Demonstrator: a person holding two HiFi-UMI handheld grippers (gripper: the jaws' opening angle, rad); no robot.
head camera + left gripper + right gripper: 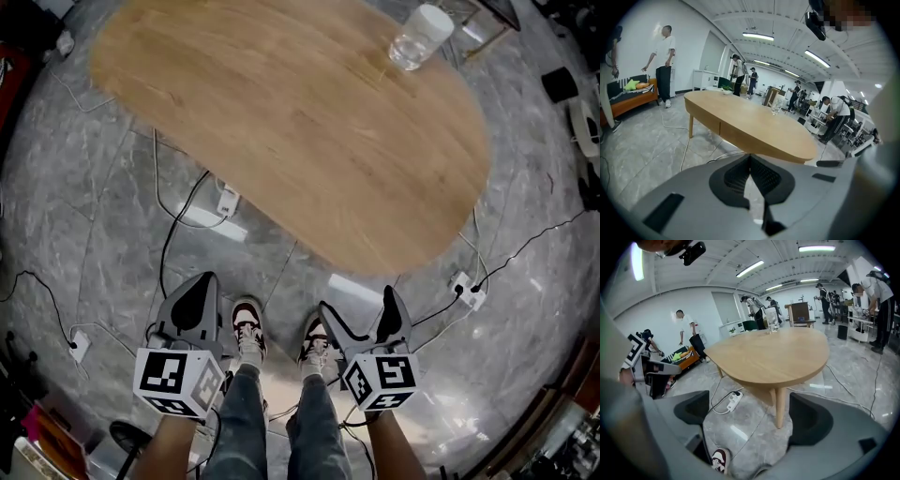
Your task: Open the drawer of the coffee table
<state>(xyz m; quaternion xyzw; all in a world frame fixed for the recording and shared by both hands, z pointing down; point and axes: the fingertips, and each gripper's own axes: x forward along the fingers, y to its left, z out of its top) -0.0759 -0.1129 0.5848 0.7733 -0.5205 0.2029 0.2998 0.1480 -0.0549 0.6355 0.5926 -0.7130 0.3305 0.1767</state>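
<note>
Approach step. Left gripper [208, 281] is closed, empty; right gripper [358, 302] stands wide open, empty. Next: reach the coffee table [309, 122] side and grip the drawer front [740, 139].

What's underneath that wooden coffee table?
A wooden leg stands on the grey floor, and a white power strip lies near the table's edge. From the head view the tabletop covers everything else beneath it.

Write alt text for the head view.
An oval wooden coffee table stands on grey marble floor, a clear white-topped container near its far end. Nearer, beside the person's shoes, hover the left gripper, jaws shut, and the right gripper, jaws open and empty.
</note>
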